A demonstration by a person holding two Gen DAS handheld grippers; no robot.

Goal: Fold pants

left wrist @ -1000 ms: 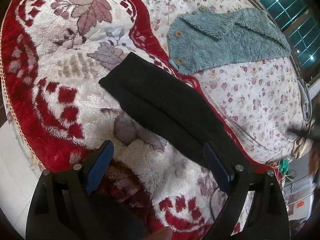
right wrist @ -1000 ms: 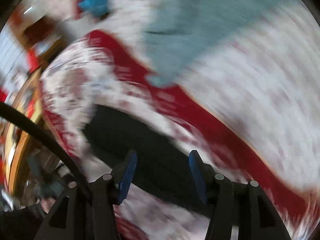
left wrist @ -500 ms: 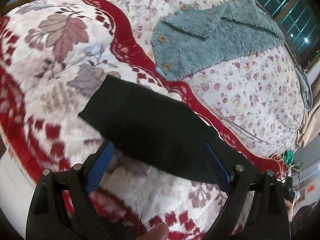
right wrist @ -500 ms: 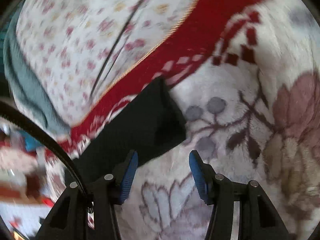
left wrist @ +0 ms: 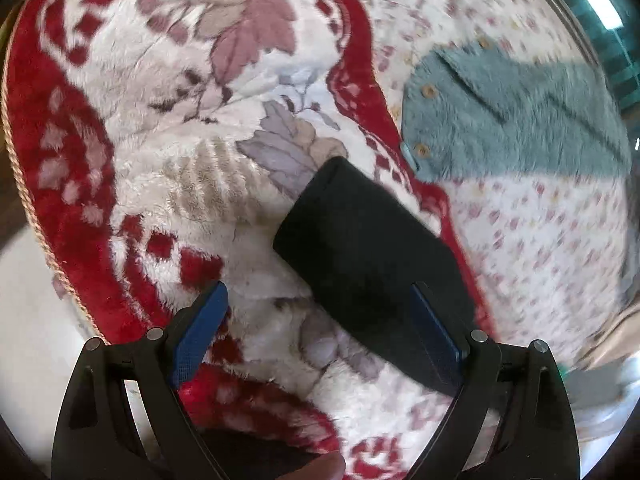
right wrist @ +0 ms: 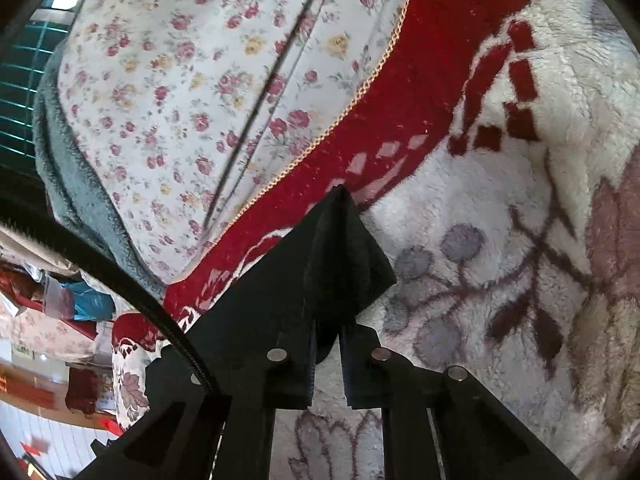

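Note:
The black pants (left wrist: 360, 248) lie folded lengthwise on the plush red-and-white blanket (left wrist: 160, 184), running from the middle toward the lower right. My left gripper (left wrist: 320, 332) is open above the blanket, its right finger over the pants' near part, nothing held. In the right wrist view my right gripper (right wrist: 326, 344) is shut on a corner of the black pants (right wrist: 344, 248), which stands up in a peak between the jaws.
A teal fleece garment with buttons (left wrist: 516, 120) lies on the floral sheet (left wrist: 540, 232) beyond the blanket; it also shows in the right wrist view (right wrist: 76, 184). The blanket's gold-corded edge (right wrist: 360, 88) borders the sheet. Floor lies at the left (left wrist: 24, 320).
My right gripper has closed on the pants' corner; it was open half a second ago. The left gripper has shifted over the blanket, still open.

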